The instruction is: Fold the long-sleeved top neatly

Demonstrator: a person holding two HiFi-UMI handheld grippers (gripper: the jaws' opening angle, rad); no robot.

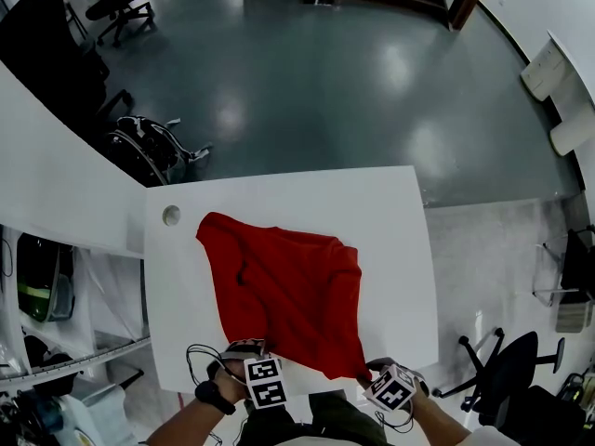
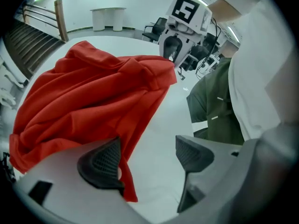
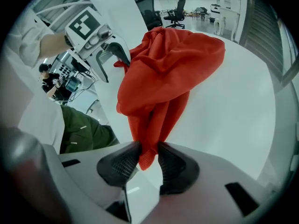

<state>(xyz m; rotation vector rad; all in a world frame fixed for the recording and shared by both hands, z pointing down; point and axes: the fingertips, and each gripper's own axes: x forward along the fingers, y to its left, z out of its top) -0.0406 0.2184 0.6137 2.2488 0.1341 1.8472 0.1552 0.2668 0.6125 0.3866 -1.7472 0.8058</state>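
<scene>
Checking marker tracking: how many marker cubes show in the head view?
2. The left cube sits at the near edge of the table; the right cube is beside the near corner of the red top. None looks hidden.

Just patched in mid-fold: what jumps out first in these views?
The red top, lying crumpled on the white table, dominates the head view. Its near corner is pinched in the right gripper at the table's near edge. The left gripper stands open beside it, the cloth's edge by one pad.
</scene>
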